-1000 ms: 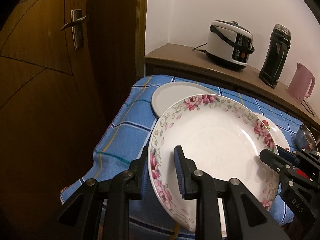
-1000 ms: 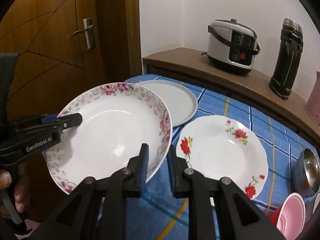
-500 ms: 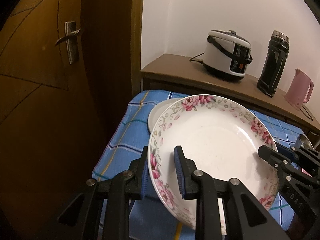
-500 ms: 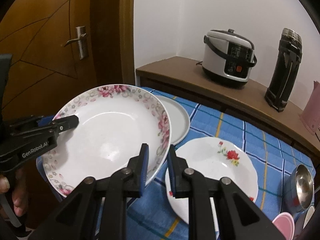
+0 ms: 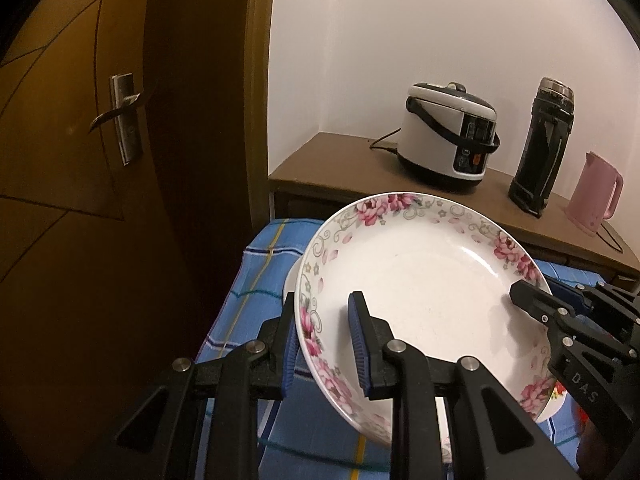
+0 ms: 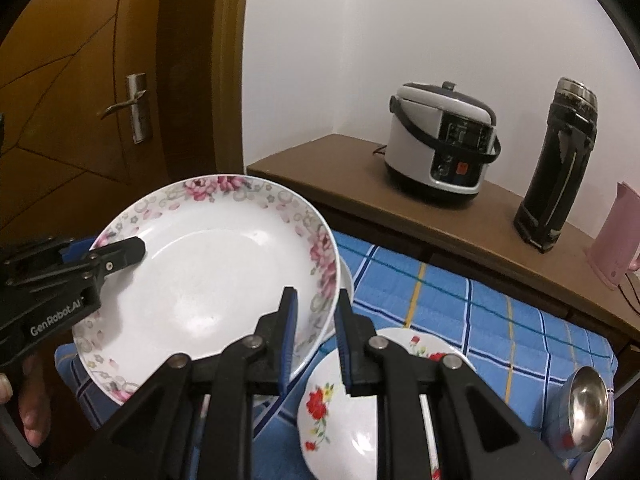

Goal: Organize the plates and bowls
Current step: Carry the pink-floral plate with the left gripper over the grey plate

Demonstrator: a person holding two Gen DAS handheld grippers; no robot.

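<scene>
A white plate with pink flowers on its rim (image 5: 420, 292) (image 6: 208, 280) is held in the air above the table by both grippers. My left gripper (image 5: 324, 344) is shut on its left rim. My right gripper (image 6: 314, 336) is shut on its right rim, and it also shows in the left wrist view (image 5: 532, 300). A white plate with red flowers (image 6: 344, 408) lies on the blue checked tablecloth (image 6: 480, 312) below. A plain white plate (image 5: 291, 276) lies mostly hidden under the lifted plate.
A wooden door (image 5: 80, 160) stands at the left. A wooden shelf (image 6: 400, 216) behind the table bears a rice cooker (image 6: 440, 152), a black flask (image 6: 560, 168) and a pink kettle (image 5: 596, 196). A steel bowl (image 6: 586, 408) sits at the table's right.
Both grippers have raised the pink-flowered plate higher above the table, tilting the views upward. The plain white plate is now mostly hidden beneath it.
</scene>
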